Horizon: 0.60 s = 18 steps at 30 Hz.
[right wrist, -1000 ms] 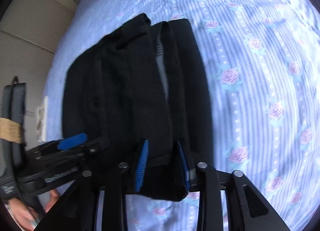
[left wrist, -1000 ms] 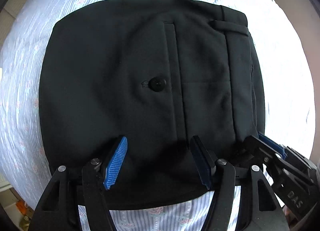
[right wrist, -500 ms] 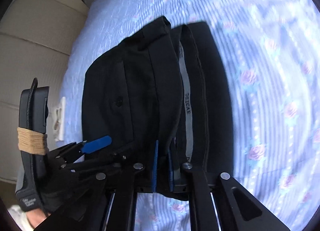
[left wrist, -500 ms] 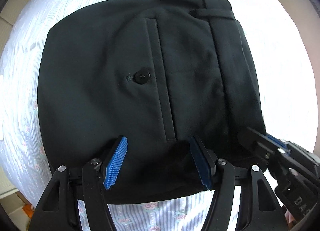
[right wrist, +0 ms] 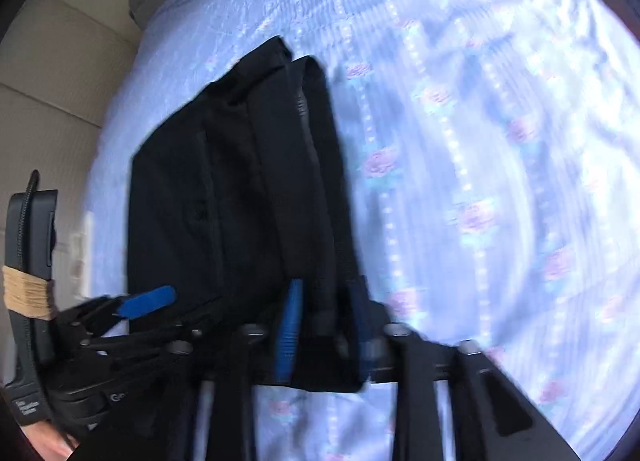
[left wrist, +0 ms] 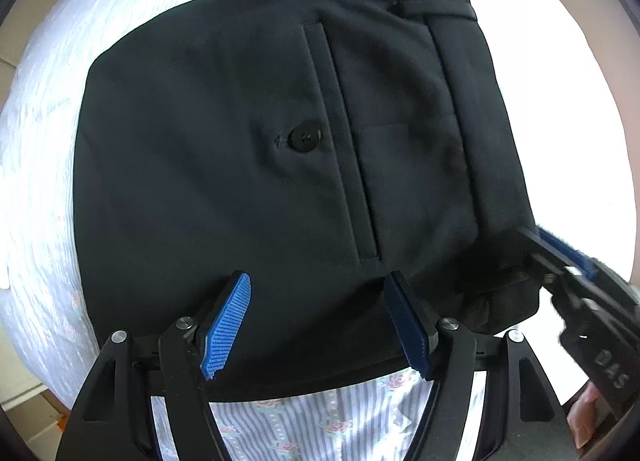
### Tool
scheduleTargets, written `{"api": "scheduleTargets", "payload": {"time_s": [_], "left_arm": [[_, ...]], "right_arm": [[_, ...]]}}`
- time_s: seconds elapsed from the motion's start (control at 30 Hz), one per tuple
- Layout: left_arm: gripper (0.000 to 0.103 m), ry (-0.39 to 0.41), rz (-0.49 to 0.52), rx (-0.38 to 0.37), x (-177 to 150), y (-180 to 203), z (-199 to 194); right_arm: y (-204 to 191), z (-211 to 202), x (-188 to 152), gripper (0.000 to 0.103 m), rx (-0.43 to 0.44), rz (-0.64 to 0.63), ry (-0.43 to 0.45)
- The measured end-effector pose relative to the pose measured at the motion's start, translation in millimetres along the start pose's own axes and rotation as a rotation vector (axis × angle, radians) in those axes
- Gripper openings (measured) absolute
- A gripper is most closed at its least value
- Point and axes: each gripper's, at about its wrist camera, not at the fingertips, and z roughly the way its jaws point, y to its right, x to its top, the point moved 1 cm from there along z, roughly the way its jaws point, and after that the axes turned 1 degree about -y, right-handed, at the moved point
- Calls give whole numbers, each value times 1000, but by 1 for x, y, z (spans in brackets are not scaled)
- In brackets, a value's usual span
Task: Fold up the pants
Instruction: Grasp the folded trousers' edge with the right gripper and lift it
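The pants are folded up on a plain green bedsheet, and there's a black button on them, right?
Not quite. The sheet is not plain green: it is blue-and-white striped with little pink roses, as the right wrist view shows. The rest holds: the pants lie folded on it, and the black button shows in the left wrist view.

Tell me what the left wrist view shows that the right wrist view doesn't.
Left wrist only: the welt pocket seen sharply from above, and a belt loop.

Right wrist only: the stacked folded edges of the pants seen side-on, and a beige padded wall.

Both: the pocket button, the floral sheet, the left gripper and right gripper, jaws opening, fabric between them.
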Motion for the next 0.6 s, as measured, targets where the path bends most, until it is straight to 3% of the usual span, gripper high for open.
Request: {"api": "scheduleTargets", "payload": {"time_s": [0.07, 0.2, 0.4, 0.6], "left_arm": [[69, 1, 0, -2, -3, 0, -2], [72, 60, -9, 1, -19, -9, -14], [76, 123, -101, 43, -51, -29, -17], [76, 120, -105, 64, -58, -19, -4]], "right_arm": [[0, -13, -7, 49, -40, 8, 37], [12, -41, -28, 63, 2, 100, 122], [19, -25, -67, 65, 134, 219, 126], [25, 13, -87, 65, 268, 346, 115]]}}
